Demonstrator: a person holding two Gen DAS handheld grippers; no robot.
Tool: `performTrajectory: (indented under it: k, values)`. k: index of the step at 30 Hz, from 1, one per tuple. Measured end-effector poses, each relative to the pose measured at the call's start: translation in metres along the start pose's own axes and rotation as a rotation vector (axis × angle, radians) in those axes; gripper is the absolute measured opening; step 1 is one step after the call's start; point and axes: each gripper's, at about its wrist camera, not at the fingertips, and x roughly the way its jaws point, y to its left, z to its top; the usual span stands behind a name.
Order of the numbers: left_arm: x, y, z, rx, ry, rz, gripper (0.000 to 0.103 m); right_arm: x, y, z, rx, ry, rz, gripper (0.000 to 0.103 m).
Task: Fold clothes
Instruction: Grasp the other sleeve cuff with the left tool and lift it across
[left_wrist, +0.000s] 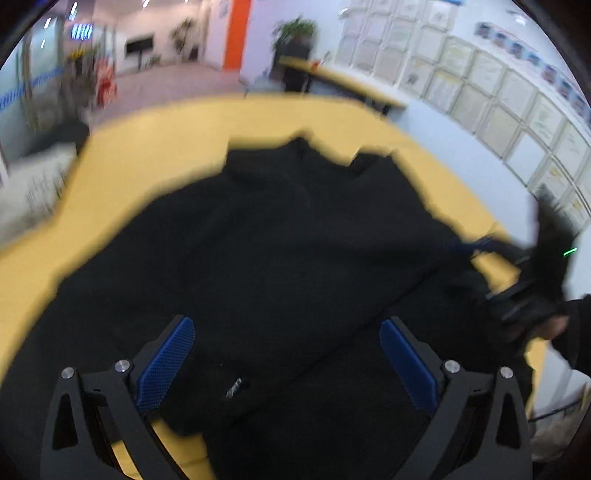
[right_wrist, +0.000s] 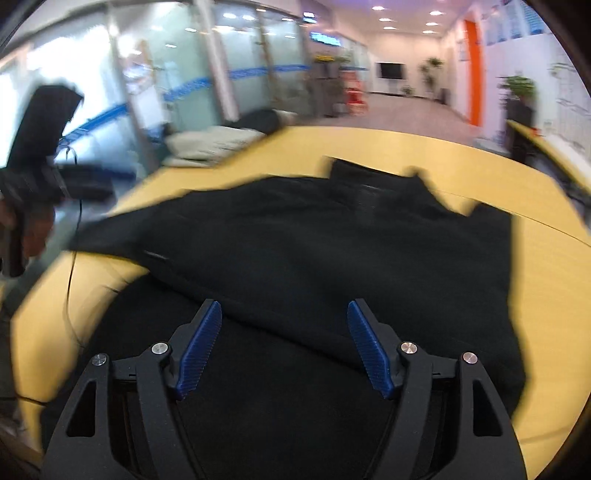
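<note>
A black garment (left_wrist: 288, 240) lies spread on the yellow table (left_wrist: 155, 147), with a fold running diagonally across it. My left gripper (left_wrist: 286, 325) is open and empty just above the near part of the cloth. My right gripper (right_wrist: 284, 308) is open and empty too, over the garment (right_wrist: 332, 236) near its diagonal fold. The right gripper also shows blurred at the right edge of the left wrist view (left_wrist: 480, 247), by the garment's side. The left gripper's body shows blurred at the far left of the right wrist view (right_wrist: 40, 122).
The yellow table (right_wrist: 546, 236) curves round the garment on all sides. A second yellow table (left_wrist: 347, 83) stands behind, by a white wall of framed sheets. Pale cushions (right_wrist: 210, 142) lie beyond the table's left edge. A thin cable (right_wrist: 72, 273) hangs over the left rim.
</note>
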Motion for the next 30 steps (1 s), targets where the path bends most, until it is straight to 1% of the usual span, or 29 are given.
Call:
performTrajectory:
  k: [2, 3, 4, 5, 6, 7, 9, 11, 12, 13, 14, 16, 17, 19, 20, 21, 22, 23, 24, 26, 27, 28, 30]
  values:
    - [0.034, 0.017, -0.013, -0.056, 0.049, 0.024, 0.103, -0.001, -0.033, -0.013, 0.007, 0.031, -0.095, 0.071]
    - [0.045, 0.023, -0.02, -0.063, 0.059, 0.037, 0.103, -0.002, -0.05, -0.019, 0.01, 0.046, -0.142, 0.071]
    - [0.048, 0.021, -0.024, -0.044, 0.035, 0.054, 0.103, -0.002, -0.067, -0.025, 0.014, 0.062, -0.19, 0.071]
    - [0.047, 0.017, -0.026, -0.024, 0.012, 0.077, 0.103, 0.004, -0.08, -0.031, 0.018, 0.094, -0.211, 0.064]
    - [0.047, 0.016, -0.027, -0.027, 0.013, 0.089, 0.103, 0.011, -0.091, -0.036, 0.026, 0.132, -0.218, 0.048]
    - [0.046, 0.014, -0.027, -0.034, 0.008, 0.1, 0.103, 0.017, -0.1, -0.041, 0.038, 0.16, -0.219, 0.044]
    - [0.043, 0.013, -0.027, -0.051, 0.001, 0.12, 0.103, 0.015, -0.109, -0.045, 0.081, 0.136, -0.187, 0.044]
    - [0.038, 0.01, -0.026, -0.067, 0.001, 0.132, 0.103, 0.012, -0.116, -0.046, 0.114, 0.136, -0.178, 0.041]
    - [0.029, 0.008, -0.024, -0.084, -0.026, 0.122, 0.103, 0.009, -0.12, -0.046, 0.127, 0.141, -0.181, 0.039]
    - [0.026, 0.007, -0.023, -0.089, -0.046, 0.132, 0.103, 0.007, -0.118, -0.043, 0.112, 0.156, -0.205, 0.038]
    - [0.023, 0.006, -0.022, -0.094, -0.063, 0.144, 0.103, 0.004, -0.112, -0.039, 0.074, 0.148, -0.217, 0.038]
    - [0.035, 0.008, -0.029, -0.096, -0.045, 0.189, 0.103, -0.004, -0.099, -0.031, -0.009, 0.119, -0.234, 0.049]
    - [0.036, 0.006, -0.03, -0.083, -0.061, 0.207, 0.103, -0.001, -0.101, -0.033, -0.006, 0.143, -0.248, 0.056]
    - [0.036, -0.001, -0.031, -0.062, -0.067, 0.236, 0.103, 0.007, -0.112, -0.041, 0.033, 0.221, -0.286, 0.054]
    - [0.028, 0.002, -0.031, -0.082, -0.078, 0.218, 0.103, 0.003, -0.112, -0.039, 0.037, 0.224, -0.295, 0.048]
    - [0.019, 0.005, -0.032, -0.104, -0.091, 0.201, 0.103, -0.003, -0.11, -0.037, 0.035, 0.217, -0.3, 0.047]
    - [0.013, 0.011, -0.035, -0.133, -0.117, 0.19, 0.103, -0.015, -0.103, -0.028, 0.024, 0.181, -0.287, 0.047]
    - [-0.009, 0.022, -0.04, -0.188, -0.165, 0.196, 0.103, -0.029, -0.093, -0.018, 0.011, 0.138, -0.27, 0.053]
    - [-0.032, 0.036, -0.047, -0.251, -0.206, 0.228, 0.103, -0.041, -0.082, -0.006, -0.003, 0.096, -0.251, 0.065]
    - [-0.071, 0.074, -0.068, -0.408, -0.252, 0.315, 0.103, -0.047, -0.056, 0.013, -0.025, 0.053, -0.199, 0.078]
    - [-0.09, 0.093, -0.079, -0.484, -0.272, 0.358, 0.103, -0.049, -0.043, 0.023, -0.035, 0.034, -0.173, 0.079]
    - [-0.101, 0.11, -0.088, -0.547, -0.272, 0.395, 0.103, -0.051, -0.03, 0.032, -0.046, 0.016, -0.146, 0.079]
    - [-0.13, 0.166, -0.125, -0.761, -0.254, 0.493, 0.103, -0.038, -0.004, 0.039, -0.062, 0.006, -0.103, 0.078]
